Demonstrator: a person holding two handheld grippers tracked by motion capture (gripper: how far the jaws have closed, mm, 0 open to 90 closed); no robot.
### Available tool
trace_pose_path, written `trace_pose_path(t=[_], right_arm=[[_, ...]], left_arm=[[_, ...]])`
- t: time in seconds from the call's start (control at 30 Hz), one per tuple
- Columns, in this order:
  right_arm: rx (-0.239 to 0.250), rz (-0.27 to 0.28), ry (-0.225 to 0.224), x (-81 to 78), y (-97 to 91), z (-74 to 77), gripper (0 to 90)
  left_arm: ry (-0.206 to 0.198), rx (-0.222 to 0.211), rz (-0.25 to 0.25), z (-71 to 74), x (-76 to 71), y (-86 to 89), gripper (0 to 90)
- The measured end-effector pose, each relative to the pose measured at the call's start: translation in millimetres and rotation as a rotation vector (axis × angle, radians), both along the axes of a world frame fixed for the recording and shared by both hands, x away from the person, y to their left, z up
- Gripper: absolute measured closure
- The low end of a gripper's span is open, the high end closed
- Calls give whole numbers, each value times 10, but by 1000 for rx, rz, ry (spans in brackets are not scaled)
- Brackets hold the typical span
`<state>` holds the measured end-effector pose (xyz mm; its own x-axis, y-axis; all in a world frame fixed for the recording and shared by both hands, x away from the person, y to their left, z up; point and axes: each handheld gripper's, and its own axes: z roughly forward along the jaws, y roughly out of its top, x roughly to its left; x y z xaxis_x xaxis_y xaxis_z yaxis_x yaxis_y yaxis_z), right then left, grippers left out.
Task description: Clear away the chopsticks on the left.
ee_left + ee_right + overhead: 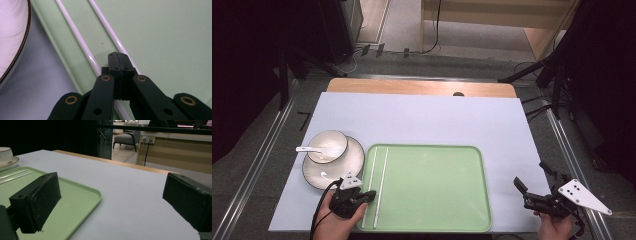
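in the high view the left gripper [368,196] sits at the lower left of the frame, held by a hand [332,222] that comes up from the bottom edge, its body angled toward the right so the tips reach over the left rim of the green tray [432,200]. its jaws are pressed together with nothing between them, and in the left gripper view the closed tips [117,58] lie right over the nearer white chopstick [110,33], with the second chopstick [75,30] just beside it, both lying along the tray's left side. the right gripper [532,185] rests at the lower right, off the tray, jaws spread wide and empty, pointing up and left. a cup [328,146] with a spoon [309,149] stands on a saucer [354,162] at the left of the tray.
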<state>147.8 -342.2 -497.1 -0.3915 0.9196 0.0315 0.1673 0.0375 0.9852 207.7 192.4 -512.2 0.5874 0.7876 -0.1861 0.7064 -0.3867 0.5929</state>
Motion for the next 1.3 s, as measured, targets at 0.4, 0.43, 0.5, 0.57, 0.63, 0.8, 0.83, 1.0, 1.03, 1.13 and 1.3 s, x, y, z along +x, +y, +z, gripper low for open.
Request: trace_pose_path(t=[0.4,0.43,0.5,0.57,0.63,0.8,0.83,1.0,1.03,1.13,1.3], right_arm=[[-3,3,2,2,5,0,19],[-4,3,2,3,6,0,18],[-3,3,4,3,6,0,18],[-4,3,4,3,7,-1,18],[-3,3,4,3,7,-1,19],[-2,4,6,2,7,-2,19],[-2,4,6,1,6,-2,18],[-3,4,2,4,1,-2,19],[-4,4,1,3,1,-1,18],[-1,1,2,-2,-3,0,18],[-3,2,4,12,-1,-4,18]], left_arm=[[-54,-53,3,76,27,108,850],[-48,-59,1,73,31,118,853],[-37,-47,-11,78,33,121,882],[-24,-38,-35,87,25,107,900],[-20,-27,-44,86,21,94,900],[17,-6,-41,74,14,63,900],[17,-7,-44,72,12,60,900],[30,-17,-57,70,-6,32,900],[31,-16,-59,71,-10,37,900],[40,-30,-51,63,-11,66,900],[50,-93,-44,14,29,40,900]])
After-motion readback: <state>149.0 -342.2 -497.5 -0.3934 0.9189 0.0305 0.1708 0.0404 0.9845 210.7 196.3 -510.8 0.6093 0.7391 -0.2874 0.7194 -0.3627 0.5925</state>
